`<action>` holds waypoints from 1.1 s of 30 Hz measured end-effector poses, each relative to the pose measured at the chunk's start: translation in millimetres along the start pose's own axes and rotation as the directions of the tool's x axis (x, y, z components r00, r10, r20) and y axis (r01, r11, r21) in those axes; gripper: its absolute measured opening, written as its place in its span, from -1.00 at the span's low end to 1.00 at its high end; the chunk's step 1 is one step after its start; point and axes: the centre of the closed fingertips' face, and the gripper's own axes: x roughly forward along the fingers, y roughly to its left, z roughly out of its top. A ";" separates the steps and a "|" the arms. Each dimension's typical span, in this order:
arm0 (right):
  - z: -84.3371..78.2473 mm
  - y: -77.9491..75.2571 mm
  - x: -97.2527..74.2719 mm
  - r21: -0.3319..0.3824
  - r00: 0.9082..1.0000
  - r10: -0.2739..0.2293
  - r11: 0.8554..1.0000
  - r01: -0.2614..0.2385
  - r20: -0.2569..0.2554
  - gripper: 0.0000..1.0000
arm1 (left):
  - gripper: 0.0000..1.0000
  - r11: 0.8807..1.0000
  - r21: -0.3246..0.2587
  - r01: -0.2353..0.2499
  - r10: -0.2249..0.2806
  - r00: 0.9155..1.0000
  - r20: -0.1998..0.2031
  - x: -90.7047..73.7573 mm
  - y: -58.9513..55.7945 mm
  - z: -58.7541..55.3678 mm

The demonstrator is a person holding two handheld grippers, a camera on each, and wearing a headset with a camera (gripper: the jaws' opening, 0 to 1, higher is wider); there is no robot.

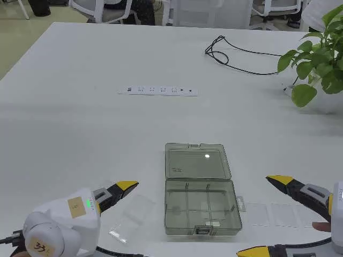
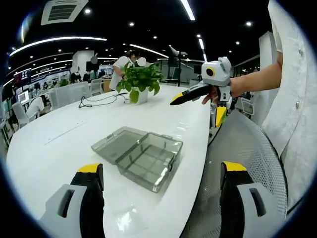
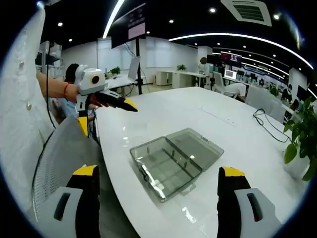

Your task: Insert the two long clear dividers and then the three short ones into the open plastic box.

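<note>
Clear dividers (image 1: 273,214) faint, right gripper (image 1: 253,215) cropped

I saw a white table (image 1: 80,64) with a flat power strip (image 1: 157,90) near its middle. A looped black cable (image 1: 225,51) lay farther back, beside a leafy potted plant (image 1: 319,59) at the right edge. Office chairs (image 1: 102,10) stood beyond.

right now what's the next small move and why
Probably lower the open right gripper onto the clear strips right of the box: it holds nothing, they lie close to it, and they look like the long dividers, due first.
</note>
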 end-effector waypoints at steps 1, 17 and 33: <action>0.1 -0.2 0.2 0.000 1.000 0.000 1.000 0.000 0.000 0.99 | 1.00 1.000 0.000 0.000 0.000 1.000 -0.001 0.1 0.2 -0.1; -0.7 -1.1 1.8 -0.003 1.000 0.006 1.000 -0.006 -0.005 0.99 | 0.99 1.000 -0.004 -0.001 0.001 1.000 0.001 -0.1 0.3 -0.4; -3.2 -1.6 1.7 0.007 1.000 0.003 1.000 -0.003 -0.006 0.98 | 0.98 1.000 -0.009 0.009 -0.009 1.000 -0.007 2.8 0.0 -3.5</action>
